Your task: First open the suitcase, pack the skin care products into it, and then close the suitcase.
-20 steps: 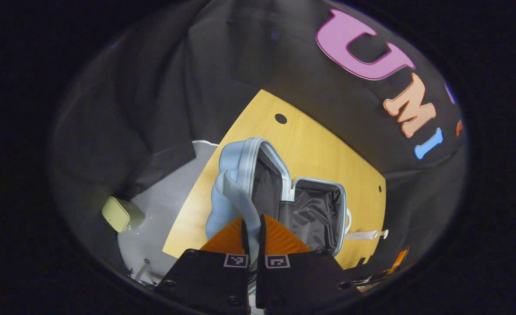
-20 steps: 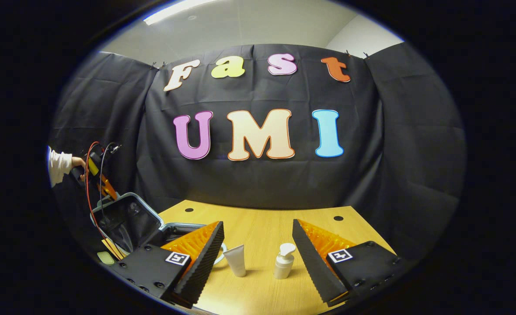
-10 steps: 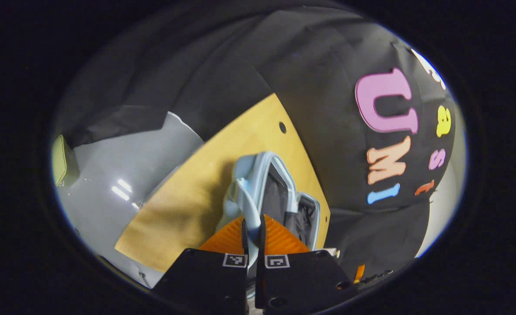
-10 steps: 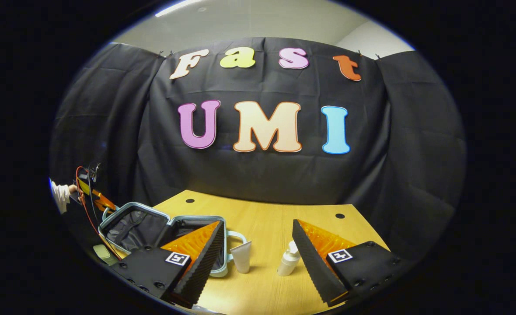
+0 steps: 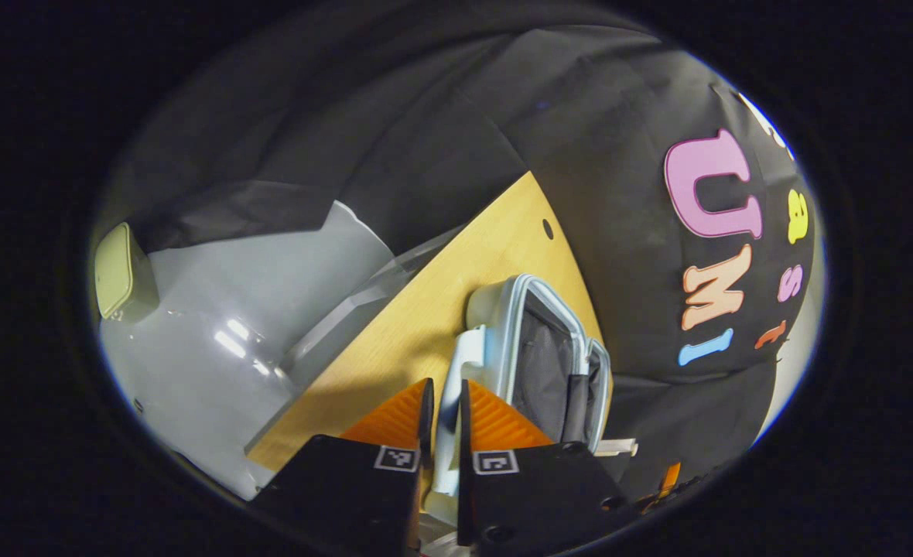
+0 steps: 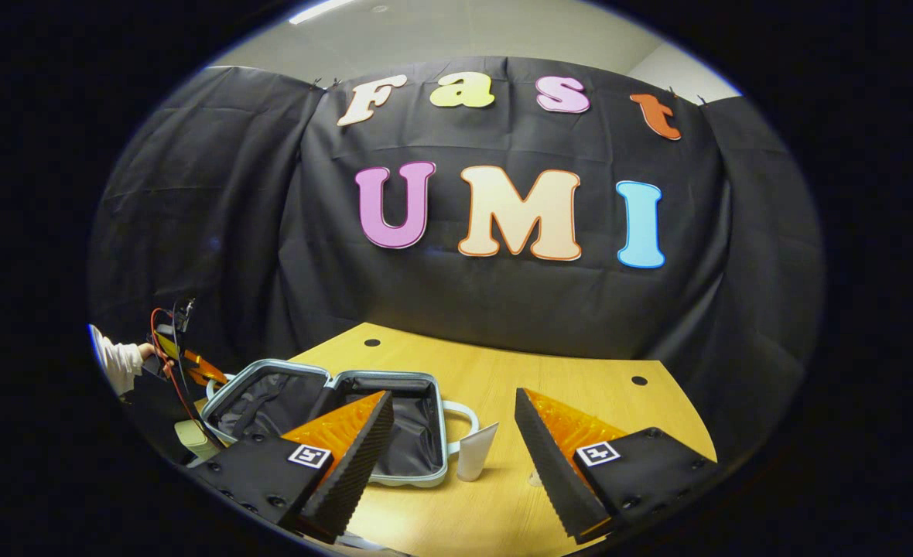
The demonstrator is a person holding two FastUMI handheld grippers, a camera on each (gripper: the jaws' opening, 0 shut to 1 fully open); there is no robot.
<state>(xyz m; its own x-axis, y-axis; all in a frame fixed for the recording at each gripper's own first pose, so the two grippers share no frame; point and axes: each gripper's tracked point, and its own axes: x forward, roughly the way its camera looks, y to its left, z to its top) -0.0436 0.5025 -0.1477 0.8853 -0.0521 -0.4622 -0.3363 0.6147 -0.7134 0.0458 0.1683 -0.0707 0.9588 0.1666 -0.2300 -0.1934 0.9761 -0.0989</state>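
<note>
The suitcase [image 6: 333, 422] is lying open on the desk [image 6: 503, 371], both halves spread flat. The left tool [image 5: 442, 402] is clamping its handle [image 5: 456, 387]; the right tool [image 6: 453, 433] is hanging wide open, holding nothing, near the tube [image 6: 474, 458] just beside the suitcase. Letting the handle go abruptly could be jolting the suitcase against the tube and toppling it.

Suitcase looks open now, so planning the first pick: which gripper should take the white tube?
Right. The right gripper is open with the white tube between its fingers; the left gripper is shut on the suitcase handle.
</note>
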